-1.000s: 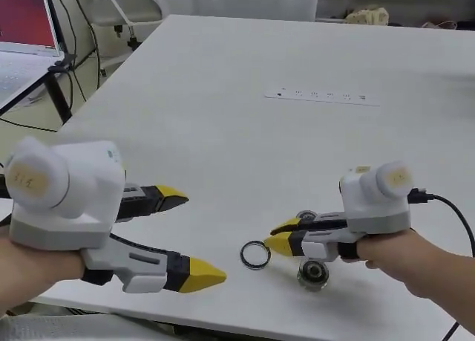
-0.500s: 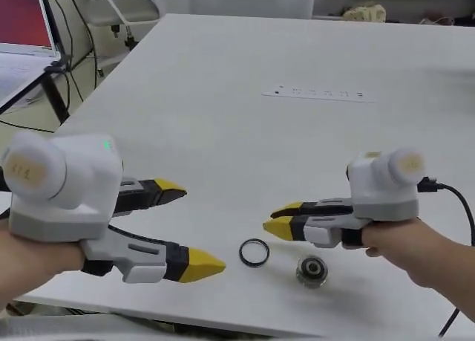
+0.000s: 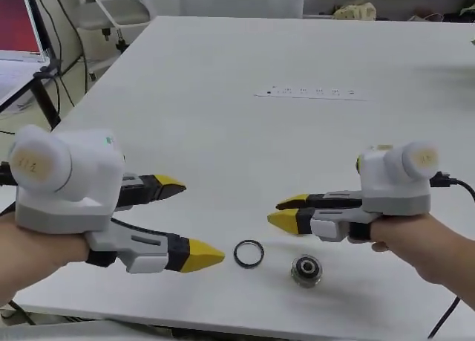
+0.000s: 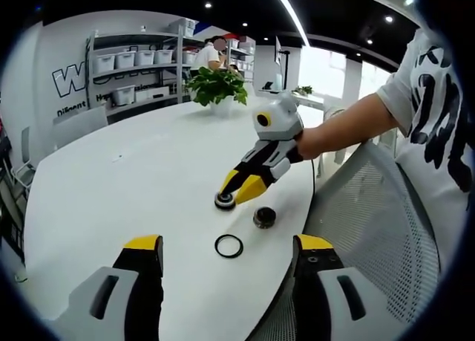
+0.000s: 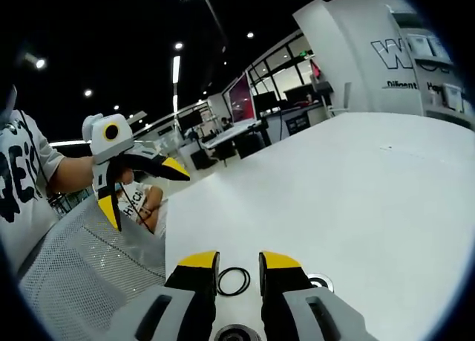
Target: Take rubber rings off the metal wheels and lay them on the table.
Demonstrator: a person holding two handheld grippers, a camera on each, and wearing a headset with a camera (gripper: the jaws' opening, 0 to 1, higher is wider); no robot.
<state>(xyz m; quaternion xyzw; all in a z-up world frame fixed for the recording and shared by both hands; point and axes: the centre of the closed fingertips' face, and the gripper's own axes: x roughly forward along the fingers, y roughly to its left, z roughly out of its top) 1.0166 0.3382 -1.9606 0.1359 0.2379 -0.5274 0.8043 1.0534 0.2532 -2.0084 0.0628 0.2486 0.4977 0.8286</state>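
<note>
White desk [image 3: 223, 118] under bright lights: thin black rubber ring [image 3: 249, 253] lies flat near the edge, small round metal wheel [image 3: 306, 270] just beside it. Left claw [image 3: 200, 221] gapes wide, empty; right claw [image 3: 276, 212] narrow, holding nothing. Danger: a glancing pinch could roll that wheel off the edge

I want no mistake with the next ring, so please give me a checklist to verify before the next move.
1. One ring lies flat on the table: ok.
2. Left gripper jaws open and empty: ok.
3. Right gripper jaws empty: ok.
4. Wheel free of both grippers: ok.
5. This wheel has a ring on it: cannot tell.
</note>
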